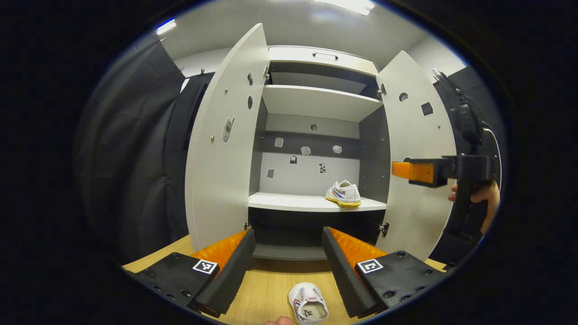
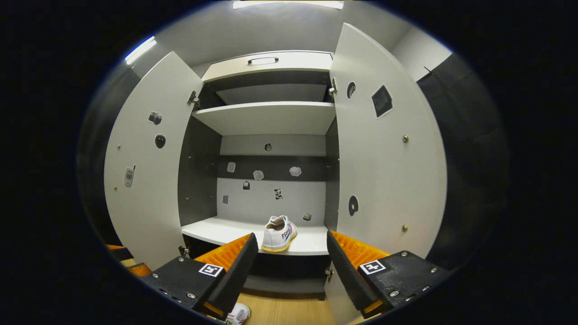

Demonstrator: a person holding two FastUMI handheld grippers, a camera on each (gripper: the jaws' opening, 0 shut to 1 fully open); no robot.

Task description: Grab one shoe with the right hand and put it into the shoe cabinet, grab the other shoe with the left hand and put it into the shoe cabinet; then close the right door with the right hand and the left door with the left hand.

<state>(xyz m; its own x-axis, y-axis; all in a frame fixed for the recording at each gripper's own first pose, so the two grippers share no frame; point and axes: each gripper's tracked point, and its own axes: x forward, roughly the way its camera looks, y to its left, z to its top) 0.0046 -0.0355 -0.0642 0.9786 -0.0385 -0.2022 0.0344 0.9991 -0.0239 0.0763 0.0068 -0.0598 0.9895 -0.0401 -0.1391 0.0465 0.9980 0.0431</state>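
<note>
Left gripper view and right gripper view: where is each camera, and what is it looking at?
Left gripper view: rides the left gripper, jaws open, facing the open white shoe cabinet; a white sneaker with a yellow sole sits on its shelf, another white sneaker lies on the wooden floor, and the right gripper with its holding hand is at the right.
Right gripper view: rides the right gripper, jaws open, facing the cabinet closer up.
Shared: cabinet, shelf sneaker, floor sneaker.

Bright long white ceiling lights (image 1: 350,5) shine down. The tall white cabinet doors (image 2: 384,153) bend at the edges. Everything looks sharp.
</note>
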